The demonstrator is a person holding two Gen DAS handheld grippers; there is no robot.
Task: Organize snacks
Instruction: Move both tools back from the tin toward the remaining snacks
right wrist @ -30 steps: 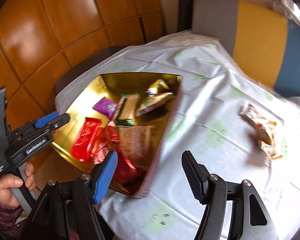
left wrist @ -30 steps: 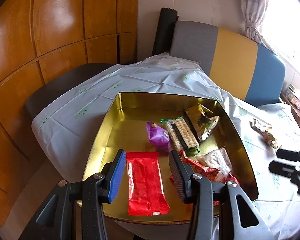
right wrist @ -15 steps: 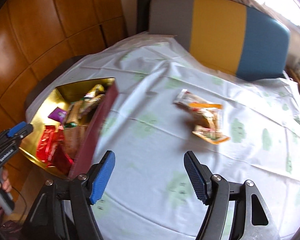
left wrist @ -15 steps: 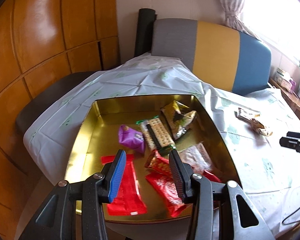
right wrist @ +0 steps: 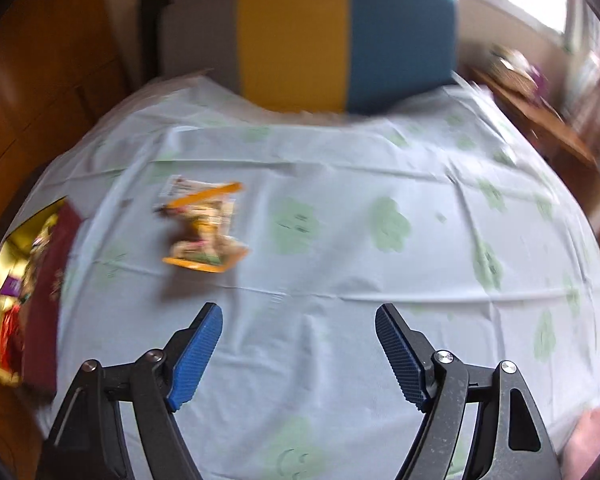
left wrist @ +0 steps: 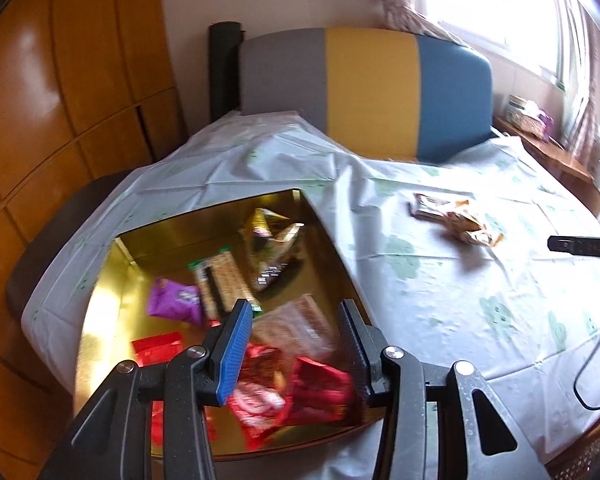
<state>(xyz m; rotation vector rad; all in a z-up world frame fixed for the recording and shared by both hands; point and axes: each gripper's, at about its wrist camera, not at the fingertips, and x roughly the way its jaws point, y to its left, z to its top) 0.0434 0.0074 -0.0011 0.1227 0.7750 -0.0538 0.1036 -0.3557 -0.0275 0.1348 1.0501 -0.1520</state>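
two downward wrist views, shared tablecloth (left wrist: 440,308)

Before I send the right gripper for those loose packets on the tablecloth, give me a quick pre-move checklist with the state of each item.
1. Right gripper empty: ok, only bare tablecloth between its fingers.
2. Jaws wide enough: ok, they are opening and already well apart.
3. Loose snack packets located: ok, on the cloth ahead and left of the right gripper, outside the gold tin.
4. How many packets in that pile: cannot tell, motion blur.
5. Left gripper clear of the route: ok, it hangs over the tin's near corner, nothing pressed between its pads.
6. Room in the tin: ok, bare gold floor shows at its left side.
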